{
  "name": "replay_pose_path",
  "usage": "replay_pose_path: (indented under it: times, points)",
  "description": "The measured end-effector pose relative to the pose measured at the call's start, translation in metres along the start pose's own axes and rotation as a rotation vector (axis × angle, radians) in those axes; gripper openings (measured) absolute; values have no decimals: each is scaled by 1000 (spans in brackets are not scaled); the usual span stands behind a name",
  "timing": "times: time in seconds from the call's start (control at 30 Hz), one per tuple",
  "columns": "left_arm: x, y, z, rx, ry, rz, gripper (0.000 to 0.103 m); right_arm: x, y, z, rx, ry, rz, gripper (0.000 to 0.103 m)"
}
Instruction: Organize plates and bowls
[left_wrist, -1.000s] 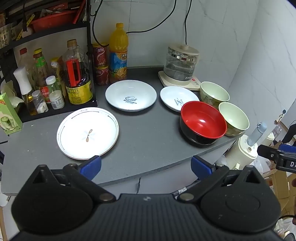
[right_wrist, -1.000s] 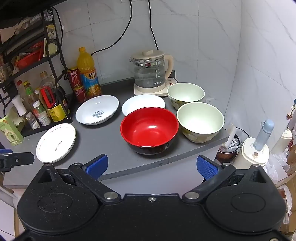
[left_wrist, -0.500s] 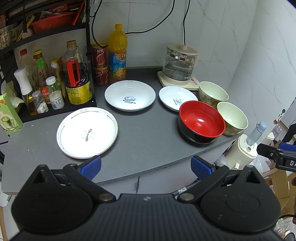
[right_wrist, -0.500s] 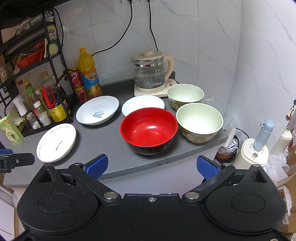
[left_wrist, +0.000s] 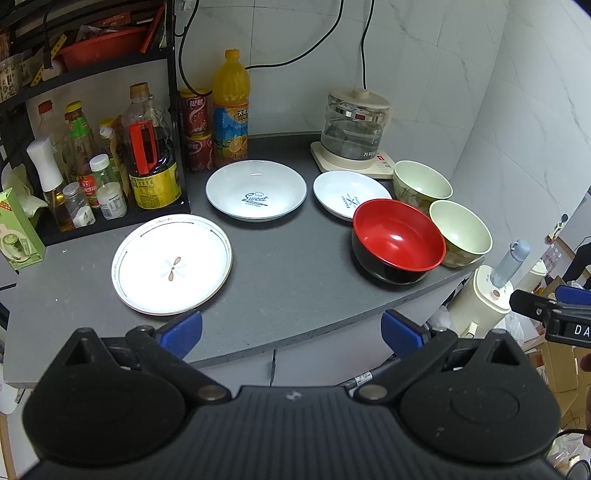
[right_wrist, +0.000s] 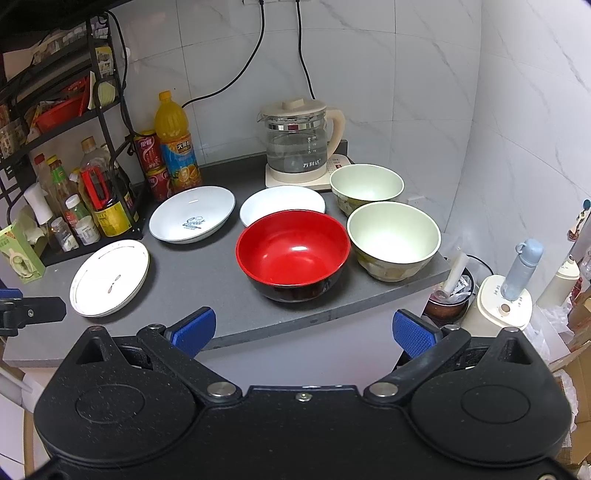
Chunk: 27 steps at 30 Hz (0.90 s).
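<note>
Both units off front edge of worktop (left_wrist: 288, 280), nothing grasped: left hand-held gripper (left_wrist: 291, 328) spread wide facing flat plate (left_wrist: 171, 264), right hand-held gripper (right_wrist: 303, 330) spread wide facing red bowl (right_wrist: 293, 254); likely pre-reach, dishes unstacked

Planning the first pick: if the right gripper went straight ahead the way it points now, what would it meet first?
Most likely the red bowl. It sits centred ahead of the open right gripper, nearest the counter's front edge. Depth is hard to judge, so the gripper might pass above it.
</note>
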<state>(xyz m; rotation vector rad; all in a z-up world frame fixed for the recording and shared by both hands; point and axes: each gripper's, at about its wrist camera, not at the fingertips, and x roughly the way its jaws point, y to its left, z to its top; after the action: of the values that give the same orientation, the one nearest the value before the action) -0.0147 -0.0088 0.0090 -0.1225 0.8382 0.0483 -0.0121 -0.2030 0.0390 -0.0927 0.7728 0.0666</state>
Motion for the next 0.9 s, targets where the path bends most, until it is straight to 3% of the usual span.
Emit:
replay_pose_path:
  times: [0.9]
  points:
    - [-2, -2, -8, -5, -3, 0, 102, -2, -1, -5, 1, 3, 2, 103]
